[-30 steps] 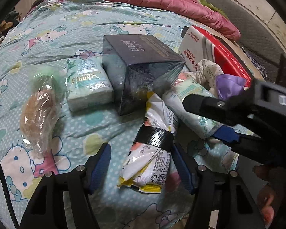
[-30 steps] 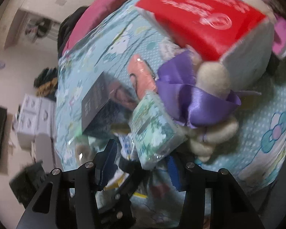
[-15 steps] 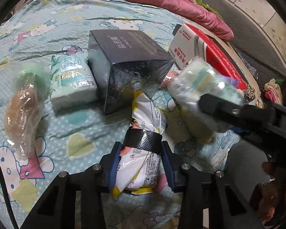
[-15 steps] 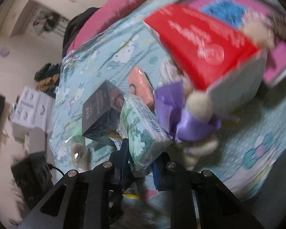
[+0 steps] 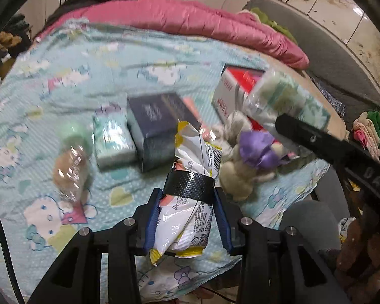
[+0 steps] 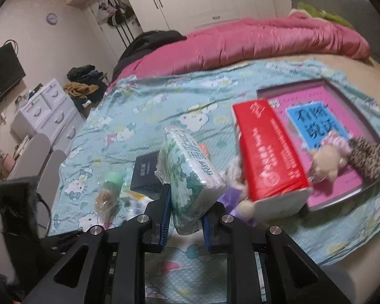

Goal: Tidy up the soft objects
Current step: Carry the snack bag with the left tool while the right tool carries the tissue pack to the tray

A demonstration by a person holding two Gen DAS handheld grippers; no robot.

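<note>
On the bed, cartoon-print sheet (image 5: 63,81), goods scattered across its near half. Left wrist view, left to right: clear bag (image 5: 69,169) with brownish contents lying flat; a tissue pack (image 5: 112,141) just beside it; dark box (image 5: 157,126) touching the pack's right edge.

Centre: left gripper (image 5: 187,217) clamped on a white snack bag (image 5: 190,202), pads pressing both sides just below the black band round its middle. Bag stands upright between the pads, raised off the sheet.

Right of that: plush toy (image 5: 243,167) with purple bow lying on the sheet; red-and-white pack (image 5: 230,93) behind it.

Far right, upper: right gripper (image 6: 185,223) closed on a floral tissue pack (image 6: 190,172), seen from the right wrist camera with pads squeezing the pack's lower end. Pack tilts up and away, clear of the sheet. In the left view it shows blurred above the red pack.

Right wrist view, far right: pink tray (image 6: 347,136) on the sheet, small doll (image 6: 331,157) on it. Pink quilt (image 6: 266,40) bunched along the far side of the bed.
</note>
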